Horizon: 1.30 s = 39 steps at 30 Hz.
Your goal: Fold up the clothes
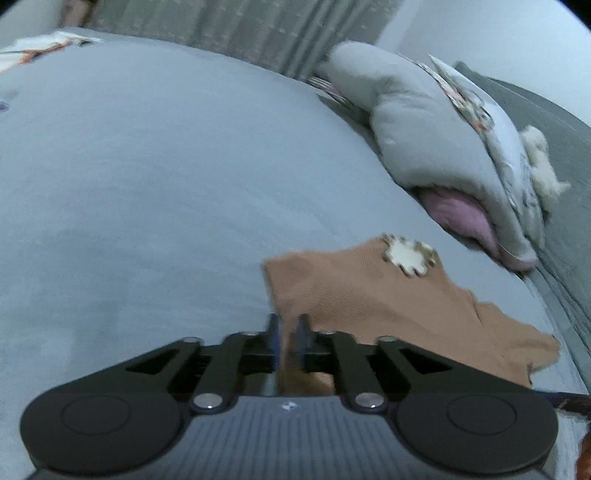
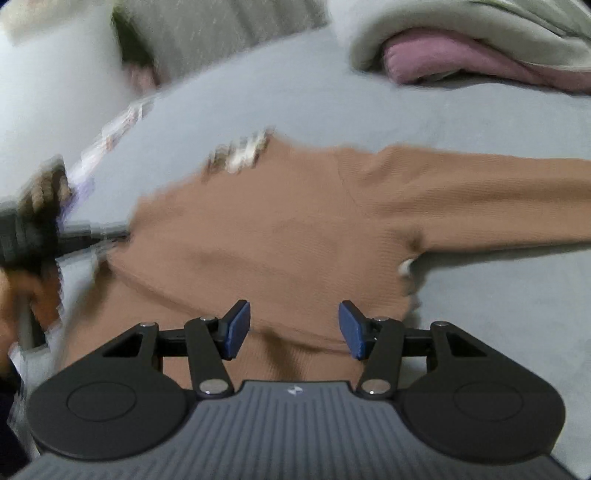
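- The tan ribbed sweater (image 2: 280,236) lies spread on a grey bed sheet (image 1: 155,177); in the right wrist view one sleeve stretches out to the right, and a cream lace collar (image 2: 240,153) sits at its far edge.
- In the left wrist view the collar appears as a pale scalloped patch (image 1: 408,254) on the sweater (image 1: 369,295), which lies in the near right part of the bed.
- The left hand-held gripper (image 1: 288,332) has its blue pads pressed nearly together, pinching the sweater's near left edge; tan cloth shows between and beneath the fingers.
- In the right wrist view that gripper (image 2: 110,234) appears at the far left, blurred, meeting the sweater's left edge.
- The right hand-held gripper (image 2: 294,328) hangs over the sweater's near hem with its fingers spread wide; I cannot tell whether the pads touch the cloth.
- A heap of pale grey-green bedding (image 1: 436,125) lies at the far right of the bed, with pink cloth (image 1: 458,214) tucked under its near end.
- A grey curtain (image 1: 243,33) hangs beyond the bed.
- Each gripper body carries a small white emblem (image 2: 294,390); no writing can be read.
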{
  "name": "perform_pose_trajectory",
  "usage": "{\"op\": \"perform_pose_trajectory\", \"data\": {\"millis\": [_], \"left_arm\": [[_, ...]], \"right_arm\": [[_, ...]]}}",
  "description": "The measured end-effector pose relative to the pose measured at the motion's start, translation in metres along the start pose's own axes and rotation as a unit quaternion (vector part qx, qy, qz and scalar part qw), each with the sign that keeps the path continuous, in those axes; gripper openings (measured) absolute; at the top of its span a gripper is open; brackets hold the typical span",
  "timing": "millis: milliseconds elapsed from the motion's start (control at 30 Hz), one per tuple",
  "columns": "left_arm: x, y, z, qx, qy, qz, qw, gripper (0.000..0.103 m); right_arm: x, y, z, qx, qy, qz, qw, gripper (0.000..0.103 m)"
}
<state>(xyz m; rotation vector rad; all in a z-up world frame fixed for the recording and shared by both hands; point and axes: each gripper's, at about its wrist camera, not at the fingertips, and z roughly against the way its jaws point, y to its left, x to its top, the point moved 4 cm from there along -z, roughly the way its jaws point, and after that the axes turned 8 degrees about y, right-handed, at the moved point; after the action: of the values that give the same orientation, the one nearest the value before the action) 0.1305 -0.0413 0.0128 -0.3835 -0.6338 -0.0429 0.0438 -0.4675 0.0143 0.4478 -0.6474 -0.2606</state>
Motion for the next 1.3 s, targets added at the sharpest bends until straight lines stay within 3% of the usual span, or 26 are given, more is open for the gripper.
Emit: {"op": "perform_pose_trajectory", "data": {"millis": [33, 67, 100, 167, 300, 400, 467, 700, 800, 867, 967, 1133, 1233, 1300], "left_arm": [[0.000, 0.001, 0.008, 0.003, -0.002, -0.007, 1.0000, 0.017], [-0.002, 0.003, 0.021, 0.009, -0.003, -0.010, 0.9999, 0.018], [-0.004, 0.005, 0.027, 0.012, -0.002, -0.010, 0.9999, 0.022], [-0.014, 0.009, 0.048, 0.021, 0.007, -0.013, 0.9997, 0.030], [-0.028, 0.016, 0.073, 0.034, -0.001, -0.022, 0.9992, 0.052], [-0.034, 0.028, 0.071, 0.034, -0.006, 0.004, 0.9994, 0.053], [-0.035, 0.031, 0.063, 0.038, 0.002, 0.004, 0.9993, 0.053], [-0.038, 0.033, 0.061, 0.037, 0.006, -0.003, 0.9993, 0.054], [-0.037, 0.036, 0.063, 0.038, 0.000, -0.001, 0.9993, 0.054], [-0.035, 0.037, 0.063, 0.036, -0.002, 0.003, 0.9994, 0.054], [-0.034, 0.036, 0.064, 0.041, -0.007, -0.002, 0.9992, 0.054], [-0.032, 0.032, 0.065, 0.038, -0.012, -0.005, 0.9992, 0.054], [-0.031, 0.032, 0.066, 0.035, -0.015, -0.002, 0.9993, 0.054], [-0.030, 0.032, 0.067, 0.029, -0.016, 0.005, 0.9995, 0.054]], "right_arm": [[0.003, -0.010, 0.006, 0.000, -0.013, -0.020, 1.000, 0.060], [0.012, -0.048, 0.027, -0.011, -0.063, -0.103, 0.993, 0.061], [0.012, -0.055, 0.031, -0.015, -0.073, -0.121, 0.990, 0.061], [0.012, -0.117, 0.056, -0.074, -0.140, -0.240, 0.958, 0.061], [0.001, -0.185, 0.074, -0.131, -0.196, -0.336, 0.912, 0.061], [-0.006, -0.220, 0.084, -0.144, -0.241, -0.381, 0.881, 0.061], [-0.007, -0.240, 0.083, -0.146, -0.270, -0.393, 0.867, 0.061], [-0.005, -0.268, 0.072, -0.110, -0.334, -0.413, 0.840, 0.061], [0.009, -0.271, 0.065, -0.091, -0.346, -0.418, 0.835, 0.057], [0.021, -0.270, 0.057, -0.075, -0.342, -0.401, 0.846, 0.005], [0.031, -0.250, 0.063, -0.107, -0.369, -0.360, 0.850, 0.004], [0.082, -0.161, 0.101, -0.147, -0.407, -0.162, 0.887, 0.004], [0.102, -0.086, 0.121, -0.108, -0.417, -0.014, 0.903, 0.004], [0.105, -0.053, 0.127, -0.088, -0.414, 0.050, 0.905, 0.004]]}}
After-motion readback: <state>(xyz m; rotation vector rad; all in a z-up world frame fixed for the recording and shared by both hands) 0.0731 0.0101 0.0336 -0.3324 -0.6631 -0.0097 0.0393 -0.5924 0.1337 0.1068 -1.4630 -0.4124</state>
